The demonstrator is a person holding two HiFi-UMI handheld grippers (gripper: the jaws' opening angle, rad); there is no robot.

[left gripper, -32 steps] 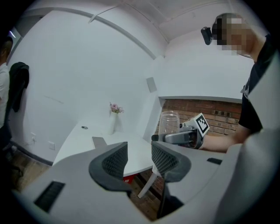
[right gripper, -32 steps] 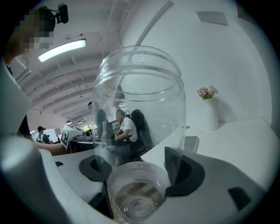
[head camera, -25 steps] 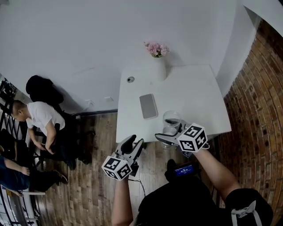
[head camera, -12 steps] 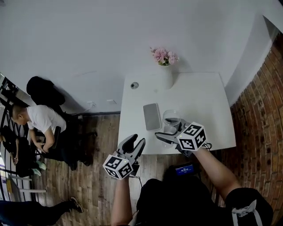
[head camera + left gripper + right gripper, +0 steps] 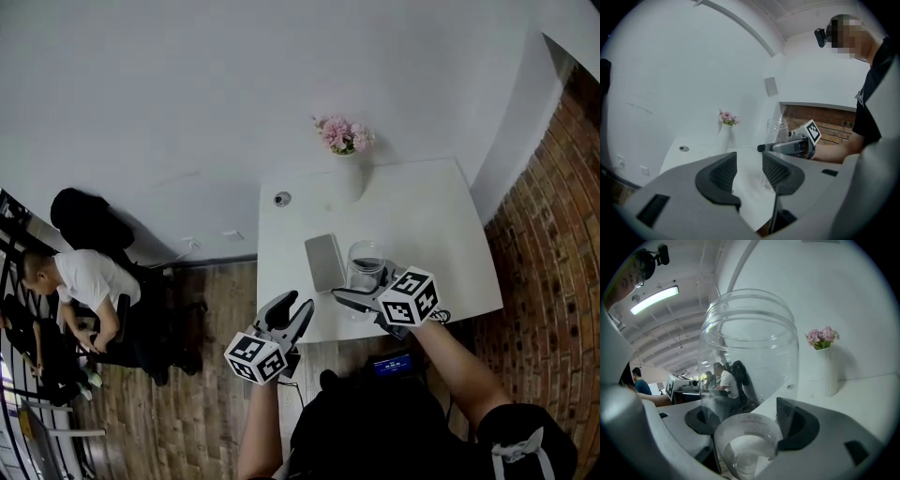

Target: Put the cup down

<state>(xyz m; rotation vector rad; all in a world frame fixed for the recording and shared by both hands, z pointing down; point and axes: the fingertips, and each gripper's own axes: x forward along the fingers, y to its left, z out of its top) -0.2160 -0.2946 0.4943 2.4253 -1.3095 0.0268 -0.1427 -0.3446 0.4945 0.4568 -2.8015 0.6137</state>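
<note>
The white tabletop (image 5: 431, 234) lies bare across its right half, centre-right of the head view. Near its front edge the clear glass cup (image 5: 366, 267) and, just left of it, a flat grey rectangular slab (image 5: 325, 262) block the way. A white vase of pink flowers (image 5: 345, 176) and a small round grey disc (image 5: 282, 199) stand toward the far edge.

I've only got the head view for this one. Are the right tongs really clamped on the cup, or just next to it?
Observer: Clamped. The right gripper view shows the cup between the right tongs, gripped on both sides.
Operator: Anything in the left tongs?
Observer: Nothing. The left gripper view shows the left tongs apart and empty.
Operator: Is the cup upright?
Observer: Yes, in the left gripper view it stands upright over the table. I can't tell whether its base touches.
</note>
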